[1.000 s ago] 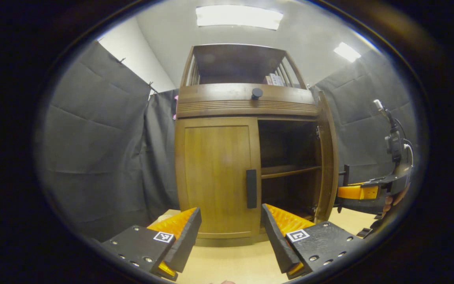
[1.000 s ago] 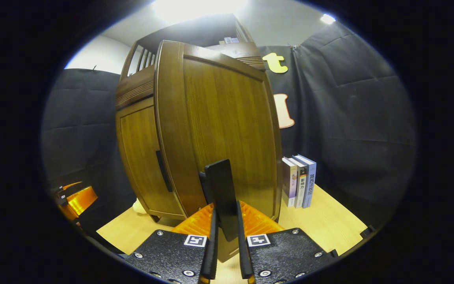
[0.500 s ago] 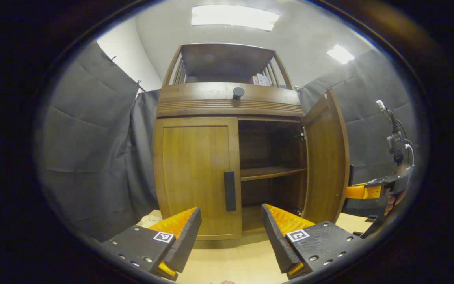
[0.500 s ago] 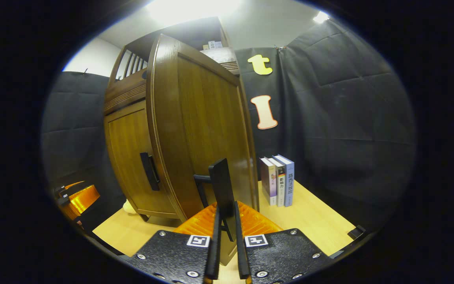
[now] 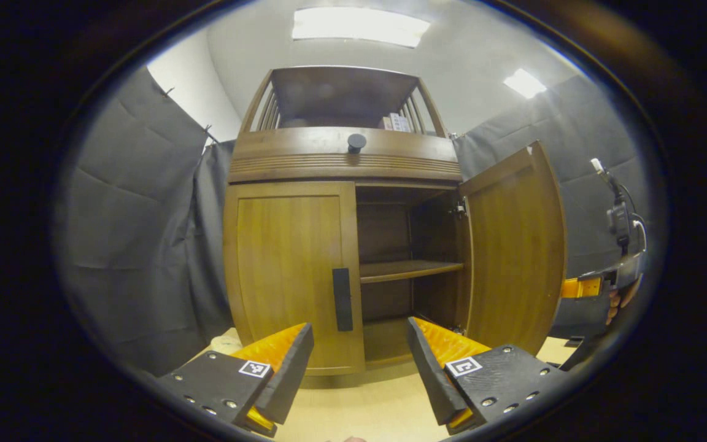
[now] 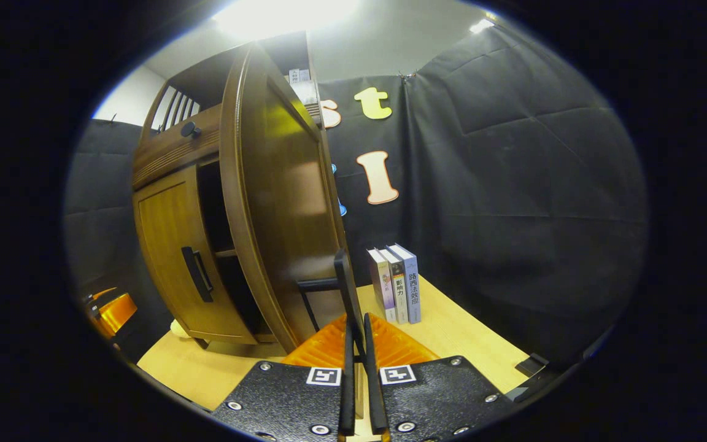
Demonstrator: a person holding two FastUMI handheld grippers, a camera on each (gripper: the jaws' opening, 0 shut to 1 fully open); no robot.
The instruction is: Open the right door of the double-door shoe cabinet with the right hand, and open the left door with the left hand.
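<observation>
Right gripper (image 6: 358, 393) was clamped on the right door's handle (image 6: 346, 294), both fingers pressing the thin black bar between them. Right door (image 6: 274, 202) stood swung wide open off the shoe cabinet (image 5: 341, 166), seen edge-on in the right gripper view and from its inner face (image 5: 513, 252) in the left gripper view. Left gripper (image 5: 359, 368) was spread open with nothing between the fingers, low in front of the cabinet and apart from it, roughly in line with the left door's handle (image 5: 342, 299). Left door (image 5: 289, 270) was shut. Open right half showed a dark interior with one shelf (image 5: 409, 269). A round knob (image 5: 356, 142) sat on the panel above the doors. Three books (image 6: 396, 283) stood upright on the table (image 6: 458, 337) just right of the open door. Other gripper (image 5: 580, 287) plus a hand (image 5: 620, 299) showed past the door's outer edge in the left gripper view.
</observation>
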